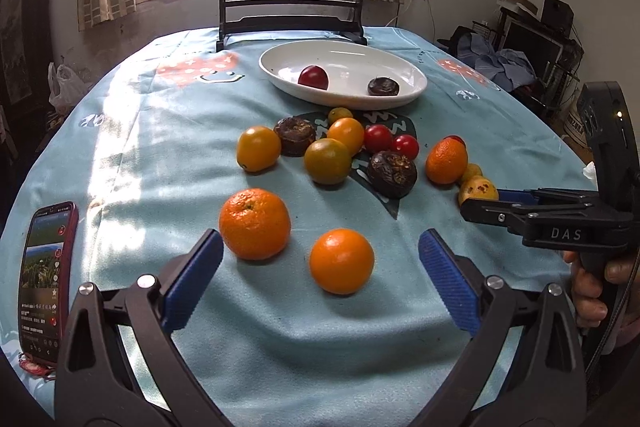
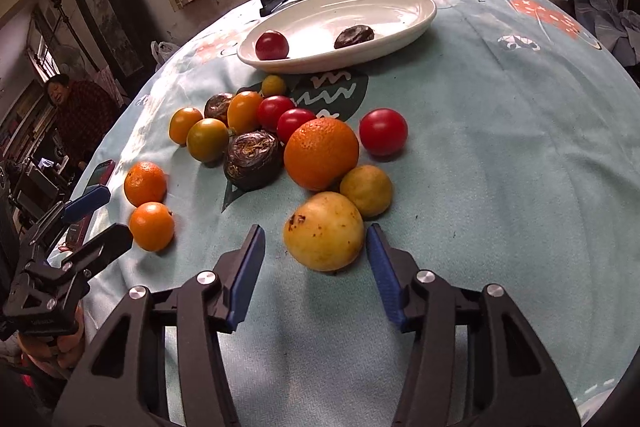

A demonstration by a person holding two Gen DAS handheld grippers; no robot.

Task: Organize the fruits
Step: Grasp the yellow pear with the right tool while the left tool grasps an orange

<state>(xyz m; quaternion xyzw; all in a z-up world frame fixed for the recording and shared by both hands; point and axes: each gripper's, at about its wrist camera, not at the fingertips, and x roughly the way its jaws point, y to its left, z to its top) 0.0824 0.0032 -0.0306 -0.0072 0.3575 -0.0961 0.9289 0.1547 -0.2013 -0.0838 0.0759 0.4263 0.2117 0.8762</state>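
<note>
On my far left a phone [image 1: 46, 279] lies screen-up near the bench [image 1: 132, 163] edge, on the light blue cloth. My left gripper [image 1: 320, 259] has its fingers spread wide and holding nothing; the smooth orange [image 1: 341, 261] sits on the cloth between the tips, neither pad on it, and a dimpled mandarin [image 1: 254, 223] is just beside the left finger. Past those, mid-bench, there's the loose bunch of small oranges, red tomatoes and dark wrinkled fruits. Behind it the white oval plate [image 2: 416, 21] holds one red tomato [image 2: 272, 45] and one dark fruit [image 2: 354, 37], well apart. Over to the right, my right gripper [image 2: 316, 247] has its fingers at a middling gap around a speckled yellow fruit [image 2: 324, 231]. The right pad looks about touching it, the left one still shows clear cloth, so no real grip.
</note>
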